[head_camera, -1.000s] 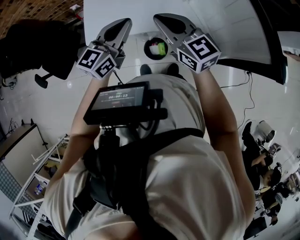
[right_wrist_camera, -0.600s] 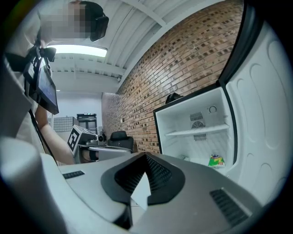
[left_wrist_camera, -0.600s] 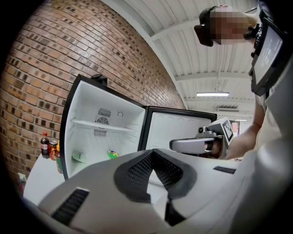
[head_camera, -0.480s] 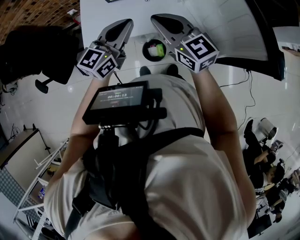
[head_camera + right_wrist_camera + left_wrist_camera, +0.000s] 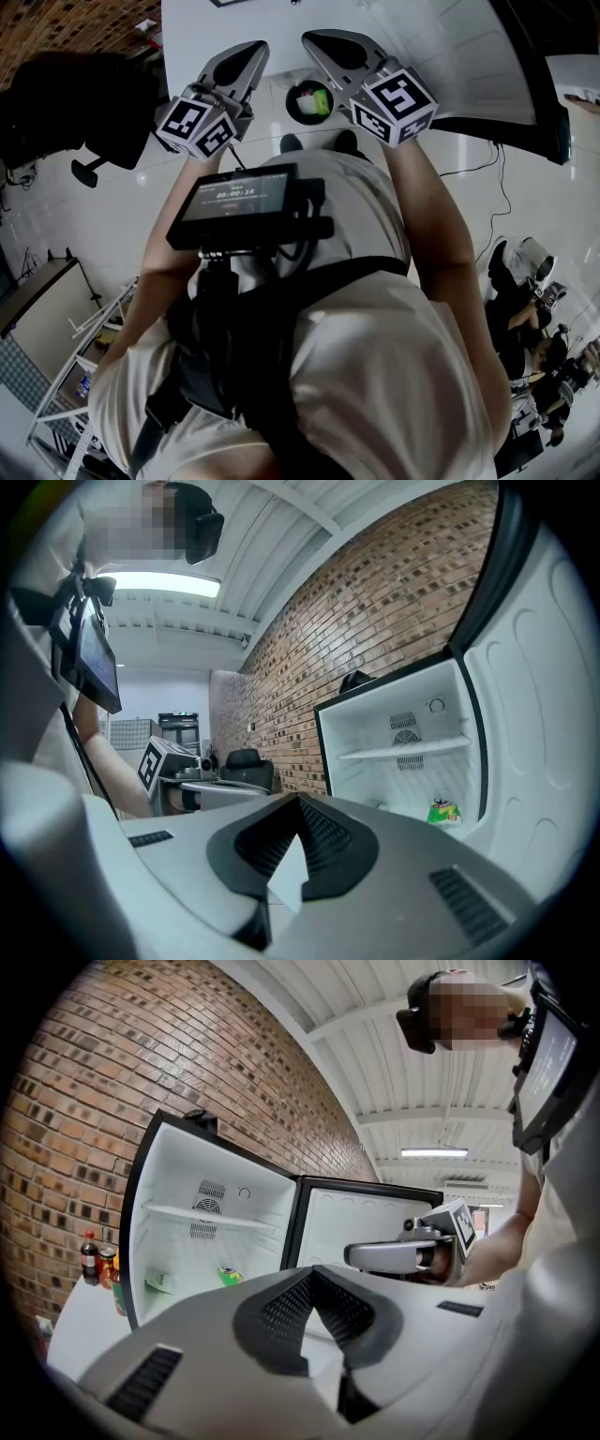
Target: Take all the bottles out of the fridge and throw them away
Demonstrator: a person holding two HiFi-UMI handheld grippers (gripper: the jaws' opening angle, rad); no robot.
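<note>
The fridge [image 5: 216, 1232] stands open in front of me, its door [image 5: 553, 714] swung to the right. On its lower shelf lies a green bottle [image 5: 231, 1276], also in the right gripper view [image 5: 444, 812], with a pale item [image 5: 161, 1282] to its left. My left gripper [image 5: 251, 49] and right gripper [image 5: 317, 39] are held side by side at chest height, both shut and empty, well short of the fridge. On the floor below them is a black bin [image 5: 291, 101] with a green thing inside.
Two sauce bottles [image 5: 91, 1258] stand on a white counter left of the fridge. A black office chair [image 5: 84, 103] is on the left, by the brick wall [image 5: 375, 602]. A rack [image 5: 66, 356] and seated people [image 5: 525, 328] are behind me.
</note>
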